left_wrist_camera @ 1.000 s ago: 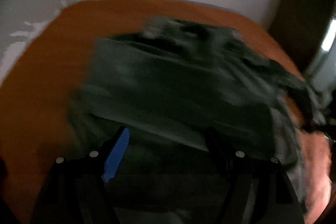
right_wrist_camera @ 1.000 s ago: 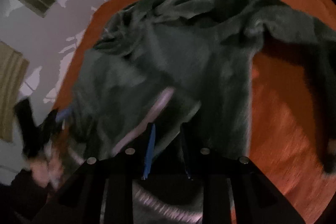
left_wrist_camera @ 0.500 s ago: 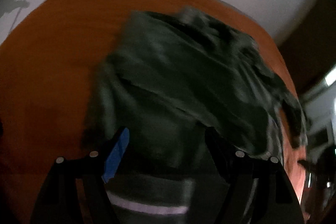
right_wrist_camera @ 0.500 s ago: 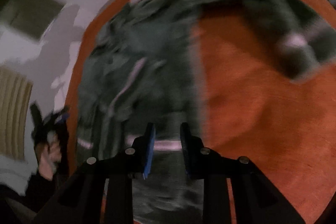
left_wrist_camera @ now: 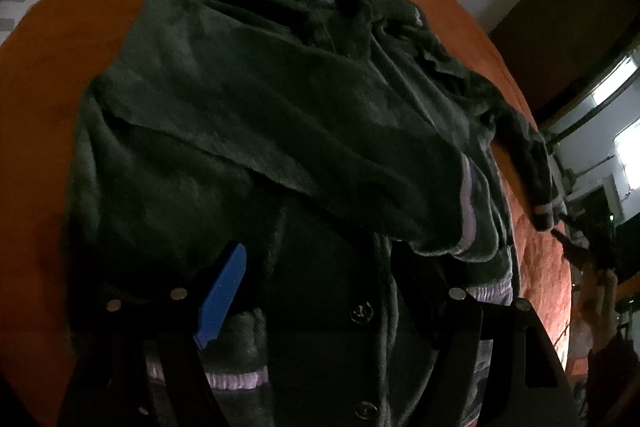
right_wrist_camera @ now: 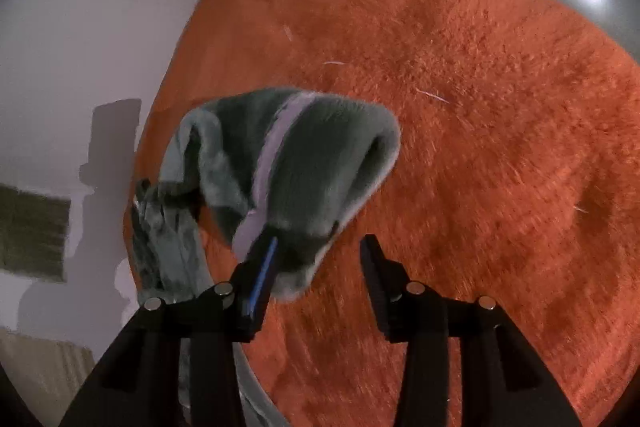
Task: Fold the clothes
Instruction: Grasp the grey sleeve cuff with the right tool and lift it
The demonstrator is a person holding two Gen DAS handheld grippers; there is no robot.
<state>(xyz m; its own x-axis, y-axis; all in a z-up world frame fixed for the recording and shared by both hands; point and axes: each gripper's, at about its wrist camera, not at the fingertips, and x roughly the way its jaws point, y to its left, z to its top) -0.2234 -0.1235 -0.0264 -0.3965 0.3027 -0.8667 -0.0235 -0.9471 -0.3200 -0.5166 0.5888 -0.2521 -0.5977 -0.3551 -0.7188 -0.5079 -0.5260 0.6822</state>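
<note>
1. Two claws are at work on one dark green fleece jacket (left_wrist_camera: pixel 280 131), which lies spread on an orange rug (right_wrist_camera: pixel 500 147) with one sleeve (left_wrist_camera: pixel 340 147) already folded across its chest.
2. My left claw (left_wrist_camera: pixel 324 291) hangs wide open over the near hem (left_wrist_camera: pixel 236 381) by the buttons (left_wrist_camera: pixel 361 312); nothing is pinched in it.
3. My right claw (right_wrist_camera: pixel 318 255) is letting go: its jaws are opening, and the other sleeve's cuff (right_wrist_camera: pixel 304 163) hangs against the blue left finger (right_wrist_camera: pixel 262 277) only, clear of the right one.
4. I judge the sleeve-folding step is in hand; next that cuff must drop and be laid over the body, then the hem brought up.
5. Only the left view shows the whole jacket and a person's hand (left_wrist_camera: pixel 596 291) at far right; only the right view shows the cuff's pale stripe (right_wrist_camera: pixel 276 139) up close, lifted off the rug.
</note>
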